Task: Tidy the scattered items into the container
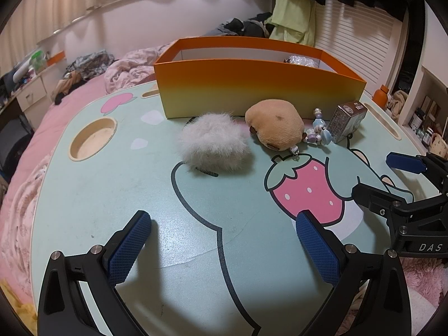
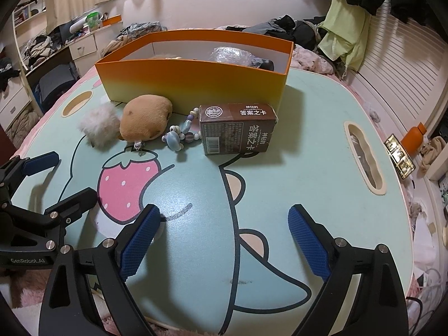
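Four loose things lie in a row along the near wall of the orange box (image 2: pixel 193 84), all on the mint-green worktop (image 2: pixel 308 145) with its printed cartoon and pink strawberry. Farthest left is a white fluffy pompom (image 1: pixel 214 147), soft and shaggy, just beside a tan plush toy (image 1: pixel 275 124) of rounded, short-napped fabric; the two look to be touching in the right wrist view. Next comes a beaded charm (image 2: pixel 179 137), glossy pale-blue and lilac beads strung together, lying between the plush and a brown card box (image 2: pixel 238 130), a hard-edged cardboard carton with printed text, tipped on its side near the orange box's right corner. The orange box is smooth card, fading to yellow at the base, open-topped, and already holds a crinkled clear-wrapped bundle (image 2: pixel 231 54) at its right end. The left tool (image 1: pixel 224 243) hovers low over the near worktop with its blue cross-hatched pads spread wide and nothing between them; ahead of it the surface is bare up to the pompom. The right tool (image 2: pixel 224 238) is likewise spread wide and empty, with open surface between it and the card box. A round cup recess (image 1: pixel 93 140) sits near the worktop's left edge and a long slot (image 2: pixel 364 159) near its right edge.
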Demonstrator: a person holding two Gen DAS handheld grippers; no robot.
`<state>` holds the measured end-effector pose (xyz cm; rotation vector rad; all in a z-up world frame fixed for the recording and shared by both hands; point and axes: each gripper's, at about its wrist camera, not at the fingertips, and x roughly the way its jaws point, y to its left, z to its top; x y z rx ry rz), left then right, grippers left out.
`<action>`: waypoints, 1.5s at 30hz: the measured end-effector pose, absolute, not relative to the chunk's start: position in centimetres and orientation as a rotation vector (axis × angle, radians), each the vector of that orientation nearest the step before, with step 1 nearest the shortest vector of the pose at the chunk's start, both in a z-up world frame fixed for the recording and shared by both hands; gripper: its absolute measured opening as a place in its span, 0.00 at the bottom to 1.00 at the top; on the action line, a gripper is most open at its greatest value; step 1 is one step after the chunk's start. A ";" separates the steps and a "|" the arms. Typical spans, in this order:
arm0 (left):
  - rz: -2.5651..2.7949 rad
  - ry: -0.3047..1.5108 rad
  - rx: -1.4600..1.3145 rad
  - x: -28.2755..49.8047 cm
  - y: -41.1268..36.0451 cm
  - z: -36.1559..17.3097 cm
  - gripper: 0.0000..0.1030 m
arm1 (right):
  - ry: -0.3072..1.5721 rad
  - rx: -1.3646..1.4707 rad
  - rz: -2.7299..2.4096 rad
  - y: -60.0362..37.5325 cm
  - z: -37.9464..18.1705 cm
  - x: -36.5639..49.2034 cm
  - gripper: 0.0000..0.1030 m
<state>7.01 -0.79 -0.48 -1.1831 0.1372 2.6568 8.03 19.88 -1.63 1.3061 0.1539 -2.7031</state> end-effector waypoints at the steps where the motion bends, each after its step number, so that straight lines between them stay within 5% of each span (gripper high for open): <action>1: 2.657 0.137 -1.183 7.0 -0.8 -0.5 1.00 | 0.154 1.306 -2.703 19.9 -1.6 8.0 0.90; 45: 2.663 0.134 -1.189 7.1 -1.0 -0.6 1.00 | 0.154 1.303 -2.703 20.2 -1.7 8.0 0.90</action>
